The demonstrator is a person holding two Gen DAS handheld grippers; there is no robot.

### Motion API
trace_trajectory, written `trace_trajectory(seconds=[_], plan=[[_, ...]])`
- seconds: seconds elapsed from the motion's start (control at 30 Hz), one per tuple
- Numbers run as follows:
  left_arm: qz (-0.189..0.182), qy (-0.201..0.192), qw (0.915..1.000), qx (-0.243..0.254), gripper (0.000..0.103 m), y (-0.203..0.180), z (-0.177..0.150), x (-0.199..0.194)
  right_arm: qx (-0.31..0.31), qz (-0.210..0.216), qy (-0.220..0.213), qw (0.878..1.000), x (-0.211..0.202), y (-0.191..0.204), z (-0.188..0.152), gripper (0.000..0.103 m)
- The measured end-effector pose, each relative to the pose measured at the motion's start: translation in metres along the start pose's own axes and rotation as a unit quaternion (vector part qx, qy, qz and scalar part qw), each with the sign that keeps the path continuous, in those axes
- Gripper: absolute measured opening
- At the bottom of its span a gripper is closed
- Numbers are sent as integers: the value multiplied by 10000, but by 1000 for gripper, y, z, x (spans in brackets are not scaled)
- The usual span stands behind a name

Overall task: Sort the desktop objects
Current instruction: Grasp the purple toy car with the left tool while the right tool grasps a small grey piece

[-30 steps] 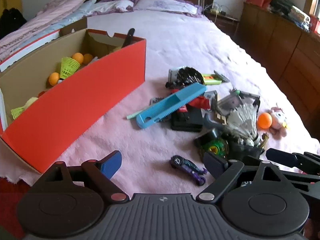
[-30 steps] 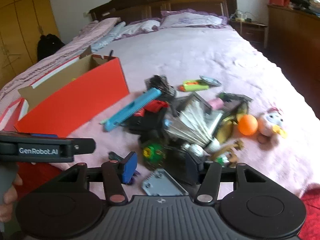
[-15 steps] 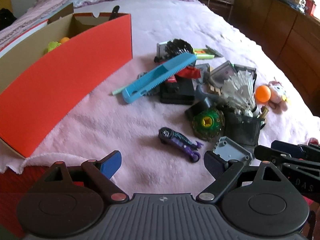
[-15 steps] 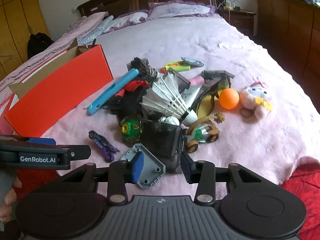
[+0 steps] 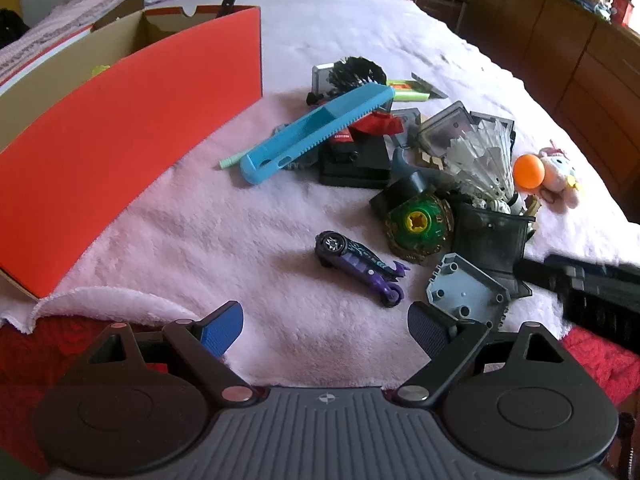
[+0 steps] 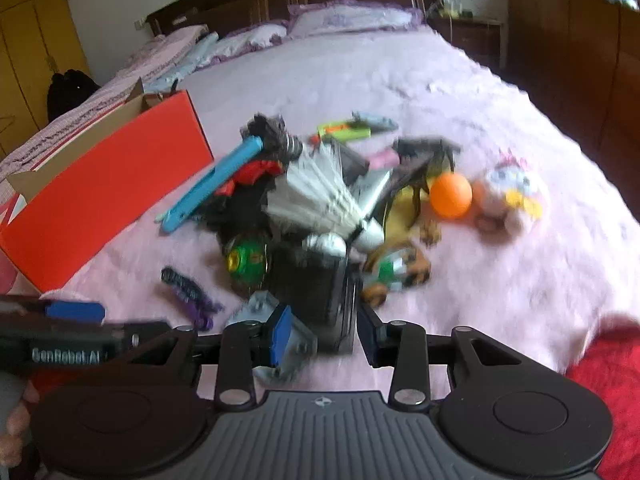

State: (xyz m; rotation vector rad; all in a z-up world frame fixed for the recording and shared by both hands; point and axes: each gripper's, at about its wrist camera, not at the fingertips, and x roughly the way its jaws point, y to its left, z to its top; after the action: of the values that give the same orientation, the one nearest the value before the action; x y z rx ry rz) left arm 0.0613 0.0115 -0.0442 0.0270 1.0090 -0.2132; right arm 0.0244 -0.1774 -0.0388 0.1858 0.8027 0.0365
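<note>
Left wrist view: the left claw [image 5: 324, 330] stands wide open and empty over the pink fleece bed cover [image 5: 248, 240]. It has sunk closer to the bed, so the small purple toy car [image 5: 358, 266] now lies just ahead of its fingers, with the grey square plastic lid [image 5: 466, 290] near the right finger. The open orange cardboard box [image 5: 120, 120] sits well to the left.

Right wrist view, blurred: the right claw [image 6: 324, 334] has just been closing, and its jaws now flank the dark translucent plastic box [image 6: 320, 284], which holds white feather shuttlecocks [image 6: 316, 200]. Whether the pads press on it I cannot tell. This looks like the start of a pickup toward the orange box.
</note>
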Motion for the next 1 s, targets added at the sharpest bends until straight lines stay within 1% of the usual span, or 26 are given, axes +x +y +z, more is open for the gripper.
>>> trace_trajectory(seconds=[0.07, 0.13, 0.2, 0.27, 0.33, 0.37, 0.4, 0.43, 0.57, 0.67, 0.83, 0.9, 1.0], plan=[[-12, -4, 10000, 34, 90, -1, 0, 0, -151, -22, -107, 9998, 5, 2, 6, 40], [-10, -17, 10000, 58, 90, -2, 0, -1, -210, -38, -106, 9997, 13, 3, 11, 40], [-6, -31, 10000, 49, 90, -2, 0, -2, -231, -44, -74, 9997, 22, 2, 15, 38], [2, -38, 10000, 32, 90, -1, 0, -3, -189, -18, -10, 9998, 30, 1, 17, 33], [19, -37, 10000, 19, 90, 0, 0, -4, -211, 34, -70, 9997, 27, 2, 17, 28], [24, -39, 10000, 8, 90, 0, 0, -4, -231, 61, -112, 9997, 25, 3, 18, 21], [26, -41, 10000, -3, 90, 0, 0, -4, -252, 89, -154, 9995, 22, 5, 18, 17], [28, -43, 10000, -17, 90, 1, 0, -4, -299, 120, -203, 9993, 17, 7, 17, 16], [-18, -43, 10000, -88, 90, 2, 2, -2, -670, 198, -333, 9970, -2, 20, 11, 15], [-38, -60, 9999, -123, 90, 4, 2, -1, -880, 267, -237, 9955, -4, 27, 2, 15], [-73, -165, 9998, -122, 89, 4, 7, 2, -949, 256, 0, 9952, 8, 30, -8, 17], [-138, -198, 9996, -124, 88, 4, 12, 8, -871, 297, 78, 9957, 13, 28, -9, 17], [-239, -102, 9992, -301, 85, 4, 24, 24, -685, 344, 122, 9970, 20, 24, -10, 18]])
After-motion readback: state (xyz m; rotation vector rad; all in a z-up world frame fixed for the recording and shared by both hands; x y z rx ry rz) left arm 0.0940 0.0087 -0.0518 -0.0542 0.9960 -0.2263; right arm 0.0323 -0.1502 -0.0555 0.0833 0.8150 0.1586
